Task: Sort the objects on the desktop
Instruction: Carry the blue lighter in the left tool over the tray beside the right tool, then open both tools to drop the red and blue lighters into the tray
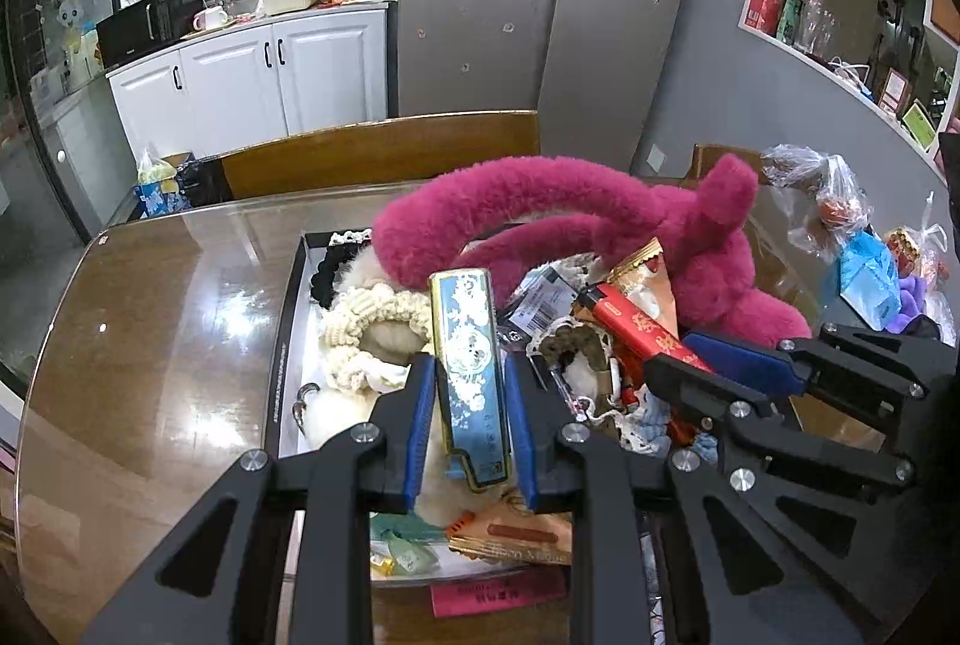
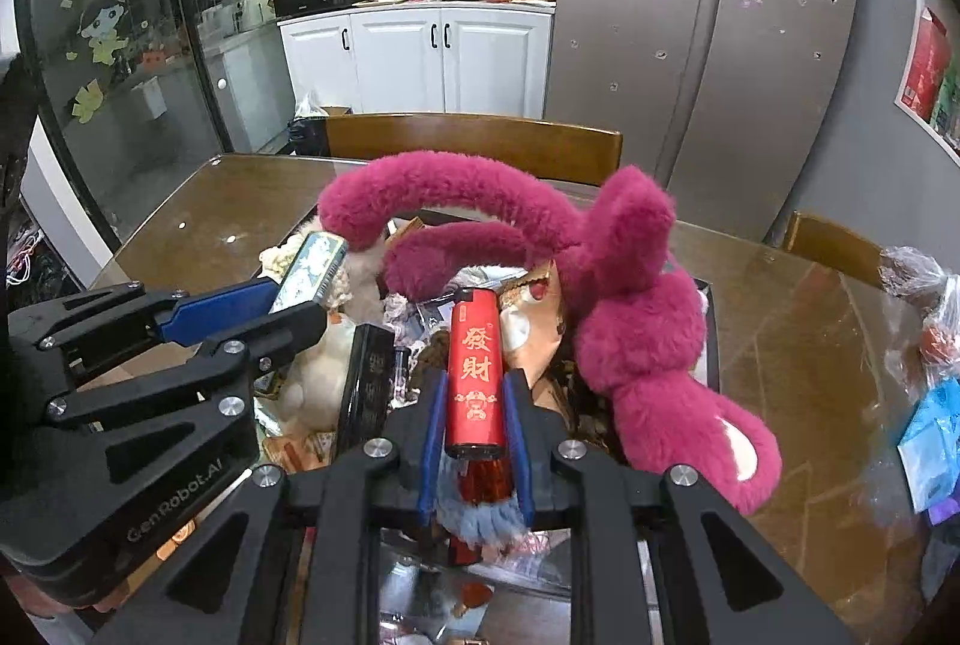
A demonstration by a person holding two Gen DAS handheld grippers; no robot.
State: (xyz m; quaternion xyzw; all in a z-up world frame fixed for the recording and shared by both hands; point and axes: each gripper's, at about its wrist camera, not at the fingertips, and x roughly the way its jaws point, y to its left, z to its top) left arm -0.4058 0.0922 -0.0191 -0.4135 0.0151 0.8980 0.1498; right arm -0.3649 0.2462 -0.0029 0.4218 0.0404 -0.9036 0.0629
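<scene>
My left gripper is shut on a blue and gold patterned lighter, held upright above a black box full of small items. My right gripper is shut on a red lighter with gold characters, also over the box. Each gripper shows in the other view: the right gripper holds the red lighter, the left gripper holds the blue lighter. A pink plush headband lies across the box's far side; it also shows in the right wrist view.
The box holds cream scrunchies, a hair claw, packets and a red card. Plastic bags lie at the right on the glass-topped wooden table. Wooden chairs stand behind; a pink slip lies near the front.
</scene>
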